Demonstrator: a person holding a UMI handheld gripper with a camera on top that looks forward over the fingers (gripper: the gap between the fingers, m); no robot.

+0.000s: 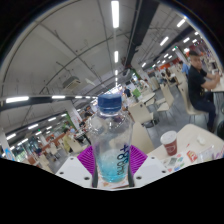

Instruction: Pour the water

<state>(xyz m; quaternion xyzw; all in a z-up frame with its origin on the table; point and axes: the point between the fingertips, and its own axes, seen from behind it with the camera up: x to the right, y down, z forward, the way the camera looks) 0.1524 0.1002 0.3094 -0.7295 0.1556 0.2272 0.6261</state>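
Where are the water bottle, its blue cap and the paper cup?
water bottle (113, 150): gripper view, on its clear body above the label.
blue cap (109, 101): gripper view, cap's side.
paper cup (169, 143): gripper view, cup's outer wall.

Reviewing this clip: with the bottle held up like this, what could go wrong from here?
The water bottle sits between the pink pads, apparently clamped, and its blue cap is on: tipping now would likely pour nothing. The paper cup stands off to the side on the table, so a badly aimed pour could spill beside it.

The claw (113, 166) grips an upright blue-capped water bottle (111, 135), a paper cup (169, 143) beyond it.
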